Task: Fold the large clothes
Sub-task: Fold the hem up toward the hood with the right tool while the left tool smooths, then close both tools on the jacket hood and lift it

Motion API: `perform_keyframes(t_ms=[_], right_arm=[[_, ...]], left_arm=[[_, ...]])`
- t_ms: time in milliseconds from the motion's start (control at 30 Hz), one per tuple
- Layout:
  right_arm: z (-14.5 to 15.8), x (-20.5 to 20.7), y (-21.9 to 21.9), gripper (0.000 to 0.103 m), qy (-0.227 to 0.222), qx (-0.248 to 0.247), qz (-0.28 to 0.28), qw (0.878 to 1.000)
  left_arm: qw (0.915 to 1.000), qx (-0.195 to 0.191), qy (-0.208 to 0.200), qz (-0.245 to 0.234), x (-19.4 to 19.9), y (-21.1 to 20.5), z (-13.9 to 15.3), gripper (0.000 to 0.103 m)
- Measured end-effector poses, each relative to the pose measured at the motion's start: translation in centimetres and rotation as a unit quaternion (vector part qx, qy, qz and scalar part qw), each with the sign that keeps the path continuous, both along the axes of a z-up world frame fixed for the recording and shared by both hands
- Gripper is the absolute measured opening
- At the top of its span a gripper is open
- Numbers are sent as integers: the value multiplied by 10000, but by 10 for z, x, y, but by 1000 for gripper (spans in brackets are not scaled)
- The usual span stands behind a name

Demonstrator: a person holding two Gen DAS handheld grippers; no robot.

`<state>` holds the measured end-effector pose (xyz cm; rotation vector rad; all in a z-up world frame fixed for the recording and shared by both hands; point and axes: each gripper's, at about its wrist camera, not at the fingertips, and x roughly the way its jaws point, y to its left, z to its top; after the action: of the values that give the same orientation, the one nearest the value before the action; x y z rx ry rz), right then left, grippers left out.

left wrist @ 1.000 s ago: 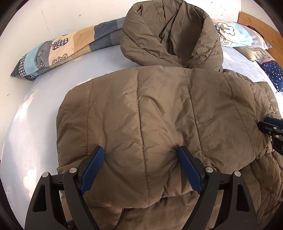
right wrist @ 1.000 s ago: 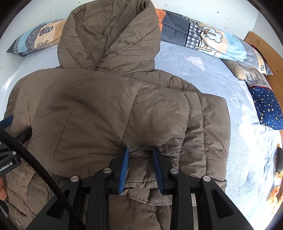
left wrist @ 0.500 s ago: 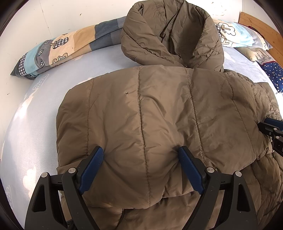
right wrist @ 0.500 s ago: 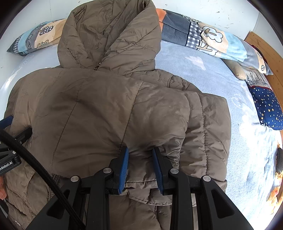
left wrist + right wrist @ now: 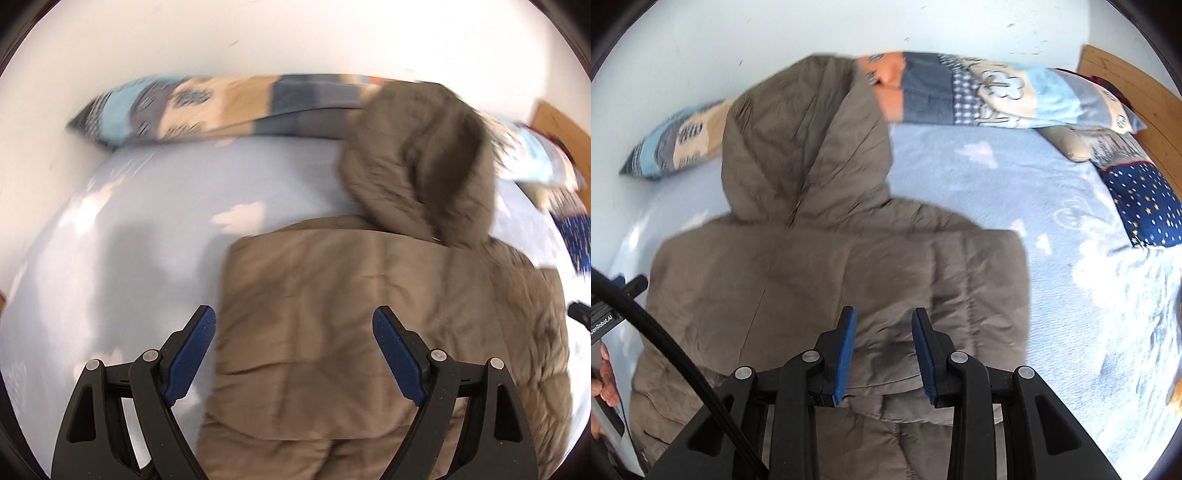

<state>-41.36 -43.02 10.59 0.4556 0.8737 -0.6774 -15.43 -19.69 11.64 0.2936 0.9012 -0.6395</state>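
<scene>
A brown puffy jacket lies folded on a light blue bed sheet, filling the lower middle of the right wrist view and the lower right of the left wrist view. Its hood points toward the white wall at the top. A patchwork pillow runs along the wall, and a dark blue starred pillow sits at the right edge.

The left gripper is spread wide above the jacket's left edge, with nothing pinched. The right gripper has its jaws opening; jacket fabric shows between the blue pads without being pressed.
</scene>
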Motion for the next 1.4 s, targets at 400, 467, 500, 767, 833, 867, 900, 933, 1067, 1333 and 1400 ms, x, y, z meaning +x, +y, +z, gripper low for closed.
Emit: perform_keyframes(t_ms=[400, 467, 500, 767, 833, 867, 900, 933, 1067, 1333, 1400], right_arm=[[-6, -30, -45, 34, -145, 486, -557, 9972], [-20, -22, -44, 34, 18, 651, -462, 9968], [-29, -17, -42, 34, 152, 726, -380, 9965], [-2, -13, -37, 44, 36, 297, -141, 9995], [21, -14, -42, 51, -237, 200, -160, 9994], [32, -11, -46, 51, -340, 205, -150, 9991], [43, -6, -51, 51, -407, 190, -120, 9989], [55, 4, -57, 51, -420, 146, -77, 9990], [101, 51, -86, 57, -582, 280, 230, 9977], [109, 150, -158, 67, -418, 482, 537, 9965], [97, 174, -174, 67, -241, 405, 523, 9975]], left_arm=[[9939, 549, 772, 574, 50, 25, -52, 87], [9927, 778, 826, 410, 45, 17, -66, 87], [9926, 842, 798, 357, 44, 14, -68, 87], [9982, -187, 472, 329, 53, 16, 3, 87], [9982, -470, 253, 271, 56, 12, 28, 87], [9980, -562, 199, 227, 58, 8, 36, 87], [9972, -710, 177, 144, 62, 2, 47, 87], [9967, -775, 212, 67, 69, -7, 53, 87], [9948, -886, 405, -294, 97, -50, 76, 87], [9925, -537, 444, -1003, 132, -165, 74, 87], [9921, -543, 407, -1056, 142, -191, 68, 87]])
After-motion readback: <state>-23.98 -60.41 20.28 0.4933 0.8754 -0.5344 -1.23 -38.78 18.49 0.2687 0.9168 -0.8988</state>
